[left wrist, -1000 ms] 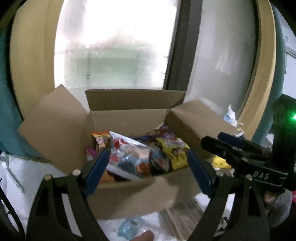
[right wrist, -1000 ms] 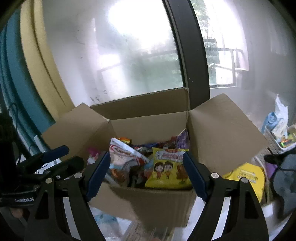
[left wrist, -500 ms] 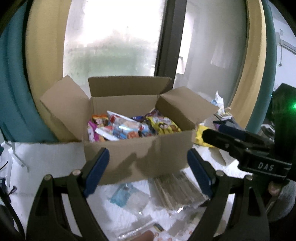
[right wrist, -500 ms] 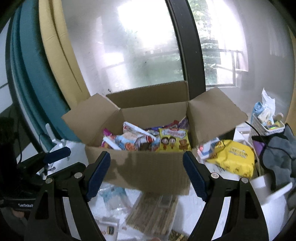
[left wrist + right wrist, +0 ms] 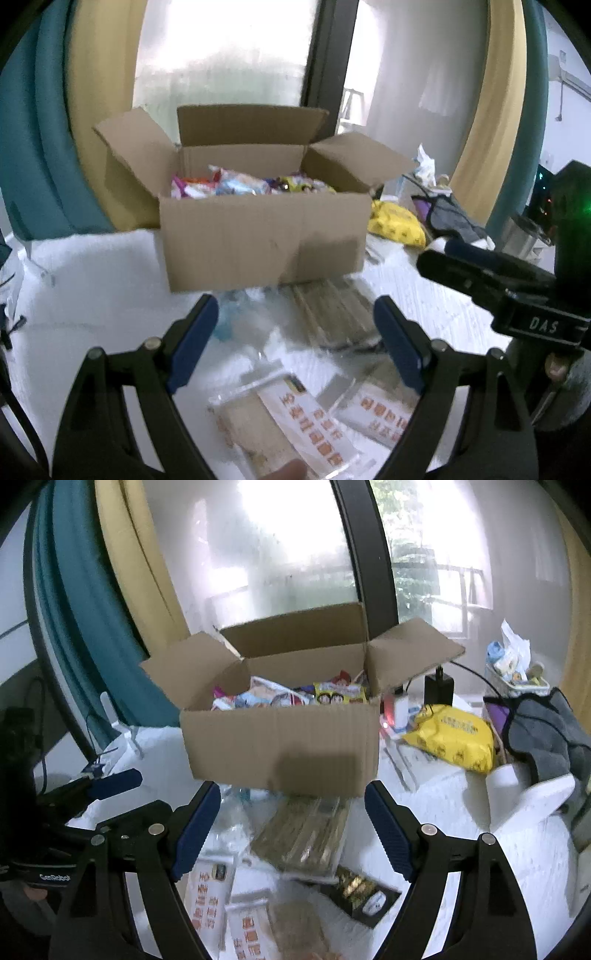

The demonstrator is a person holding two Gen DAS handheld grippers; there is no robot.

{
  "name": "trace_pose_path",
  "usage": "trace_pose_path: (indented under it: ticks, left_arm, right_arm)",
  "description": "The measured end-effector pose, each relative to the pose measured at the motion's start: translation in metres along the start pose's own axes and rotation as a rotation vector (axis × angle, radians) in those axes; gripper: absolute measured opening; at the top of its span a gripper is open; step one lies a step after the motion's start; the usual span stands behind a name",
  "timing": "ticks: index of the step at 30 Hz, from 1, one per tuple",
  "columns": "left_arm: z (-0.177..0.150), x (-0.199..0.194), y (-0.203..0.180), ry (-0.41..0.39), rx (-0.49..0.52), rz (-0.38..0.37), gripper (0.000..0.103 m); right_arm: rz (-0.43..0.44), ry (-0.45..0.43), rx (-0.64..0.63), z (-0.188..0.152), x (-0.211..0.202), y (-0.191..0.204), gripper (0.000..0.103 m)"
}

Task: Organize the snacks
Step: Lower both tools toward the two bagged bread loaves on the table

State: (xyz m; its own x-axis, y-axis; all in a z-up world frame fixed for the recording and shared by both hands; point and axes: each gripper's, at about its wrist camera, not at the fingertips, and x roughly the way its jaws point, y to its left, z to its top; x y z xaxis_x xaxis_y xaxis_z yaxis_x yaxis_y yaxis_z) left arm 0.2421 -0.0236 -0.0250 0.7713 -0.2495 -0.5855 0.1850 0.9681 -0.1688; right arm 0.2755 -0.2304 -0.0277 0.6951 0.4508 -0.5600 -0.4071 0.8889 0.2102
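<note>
An open cardboard box point(image 5: 258, 240) point(image 5: 288, 746) full of colourful snack bags stands on the white table. In front of it lie loose snacks: a clear pack of brown sticks point(image 5: 332, 314) point(image 5: 306, 834), clear packs with orange lettering point(image 5: 295, 417) point(image 5: 210, 890) and a dark packet point(image 5: 358, 890). My left gripper point(image 5: 295, 339) hangs open over these loose packs, with nothing between its fingers. My right gripper point(image 5: 291, 827) is open too, above the stick pack and short of the box. Each gripper shows at the edge of the other's view.
A yellow bag point(image 5: 454, 738) point(image 5: 395, 225), a grey cloth point(image 5: 546, 731) and a small basket of items point(image 5: 517, 675) crowd the table's right side. A black charger point(image 5: 437, 690) stands behind the box. Window glass and teal and beige curtains point(image 5: 44, 147) lie beyond.
Both grippers have drawn back from over the box and sunk a little. The box now looks farther away, and the loose packs in front of it have come into view.
</note>
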Motion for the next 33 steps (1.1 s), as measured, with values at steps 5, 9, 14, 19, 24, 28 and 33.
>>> trace_pose_path:
  ticks: [5,9,14,19,24,28,33]
  left_arm:
    - [-0.022,-0.003,-0.005,0.033,0.003,0.002,0.087]
    - [-0.041,-0.003,-0.007,0.068,0.002,0.005,0.087]
    - [-0.066,0.000,-0.009,0.120,-0.025,0.007,0.087]
    - [-0.092,0.008,-0.011,0.186,-0.028,0.027,0.087]
    - [-0.110,0.014,-0.011,0.228,-0.036,0.046,0.087]
    - [-0.116,0.018,-0.013,0.229,-0.037,0.078,0.088]
    - [-0.120,0.033,-0.006,0.261,-0.069,0.080,0.102]
  right_arm:
    - [0.002,0.010,0.007,-0.020,-0.010,-0.001,0.083]
    - [0.001,0.036,0.019,-0.039,-0.013,-0.003,0.083]
    - [0.014,0.080,0.019,-0.065,-0.014,-0.005,0.083]
    - [0.032,0.127,0.016,-0.090,-0.013,-0.005,0.083]
    - [0.046,0.172,0.003,-0.109,-0.007,-0.004,0.083]
    - [0.049,0.212,-0.001,-0.123,0.001,-0.004,0.083]
    - [0.044,0.253,-0.023,-0.131,0.007,0.000,0.089]
